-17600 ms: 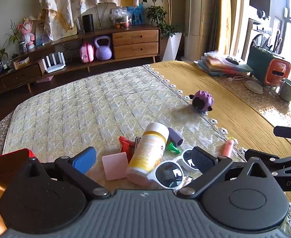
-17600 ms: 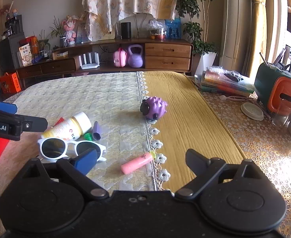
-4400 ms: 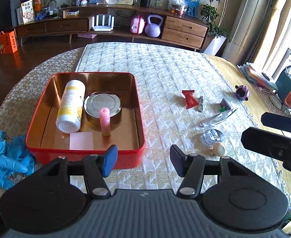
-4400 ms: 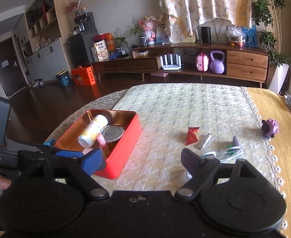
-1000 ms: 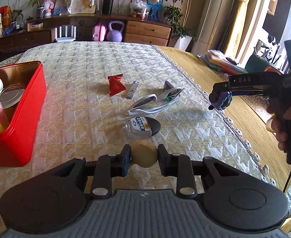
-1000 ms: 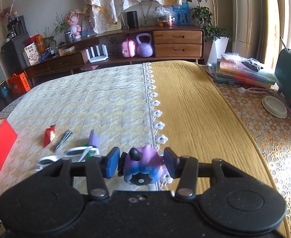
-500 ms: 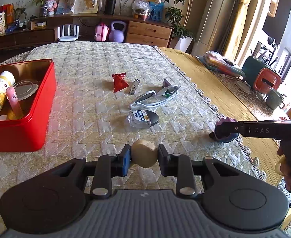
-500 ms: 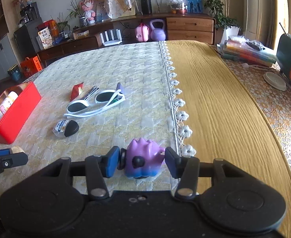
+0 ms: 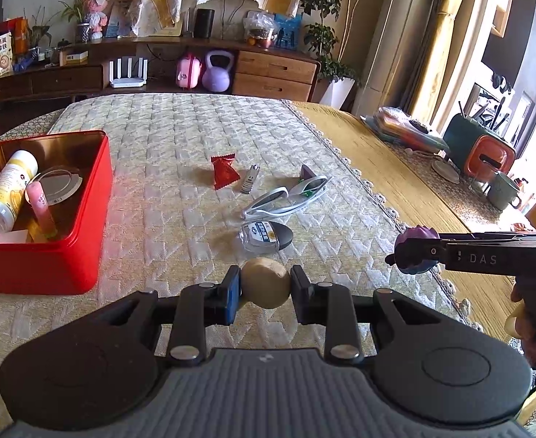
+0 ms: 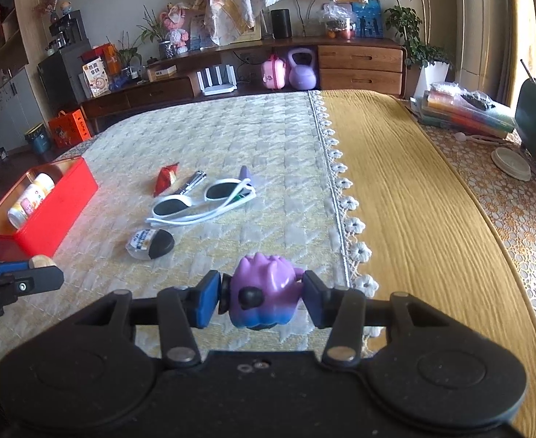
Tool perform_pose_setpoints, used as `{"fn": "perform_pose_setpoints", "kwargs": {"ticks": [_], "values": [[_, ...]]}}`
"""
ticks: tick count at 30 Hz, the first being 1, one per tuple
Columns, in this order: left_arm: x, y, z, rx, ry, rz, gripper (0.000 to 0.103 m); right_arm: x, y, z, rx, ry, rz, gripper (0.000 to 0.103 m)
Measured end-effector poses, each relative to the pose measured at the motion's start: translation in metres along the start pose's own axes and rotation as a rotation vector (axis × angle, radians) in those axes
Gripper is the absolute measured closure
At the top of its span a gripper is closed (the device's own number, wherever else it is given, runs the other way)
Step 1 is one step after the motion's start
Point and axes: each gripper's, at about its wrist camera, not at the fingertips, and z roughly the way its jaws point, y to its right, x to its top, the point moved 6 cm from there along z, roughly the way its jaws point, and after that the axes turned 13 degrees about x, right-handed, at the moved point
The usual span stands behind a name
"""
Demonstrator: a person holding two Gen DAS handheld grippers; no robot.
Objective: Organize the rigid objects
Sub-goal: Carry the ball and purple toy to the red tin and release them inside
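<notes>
My left gripper point(image 9: 265, 289) is shut on a tan wooden ball point(image 9: 265, 287), held above the quilted cloth. My right gripper point(image 10: 262, 299) is shut on a purple spiky toy point(image 10: 262, 294); it also shows at the right of the left wrist view point(image 9: 414, 250). The red tin point(image 9: 100, 197) at the left holds a white-yellow bottle point(image 9: 8, 195), a pink tube point(image 9: 41, 208), a round metal lid point(image 9: 58, 186) and a pale card point(image 9: 12, 237). On the cloth lie white sunglasses point(image 9: 286, 195), a red packet point(image 9: 224, 171), a nail clipper point(image 9: 249, 179), a small clear bottle with black cap point(image 9: 266, 235) and a purple piece point(image 9: 306, 173).
A yellow runner point(image 10: 406, 197) with a lace edge covers the table's right side. Stacked books point(image 10: 465, 109), a coaster point(image 10: 510, 164), an orange-green container point(image 9: 481, 149) and a mug point(image 9: 501, 189) stand at the far right. A sideboard point(image 10: 359, 65) stands beyond the table.
Both grippers have kept their hold. The right gripper with the purple toy has moved back and left toward the quilted cloth. The left gripper with the ball has shifted slightly.
</notes>
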Motion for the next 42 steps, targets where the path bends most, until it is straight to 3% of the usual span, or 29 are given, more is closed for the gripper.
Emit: {"fn": "perform_pose_setpoints", "kwargs": {"ticks": [9,27,36,42], "values": [[0.021,-0.035,-0.021,-0.014,-0.01,-0.073,0.075,0.025,-0.055,-0.017,0.098,0.032,-0.052,0.055],[0.077,-0.171,-0.059,0.135,0.043,-0.158,0.075,0.077,-0.175,0.013,0.229,0.055,-0.182,0.055],[0.082,-0.232,-0.044,0.205,-0.015,-0.173,0.075,0.105,-0.22,0.055,0.264,0.052,-0.231,0.055],[0.065,-0.243,-0.017,0.221,-0.078,-0.153,0.075,0.116,-0.233,0.093,0.254,0.032,-0.253,0.055]]}}
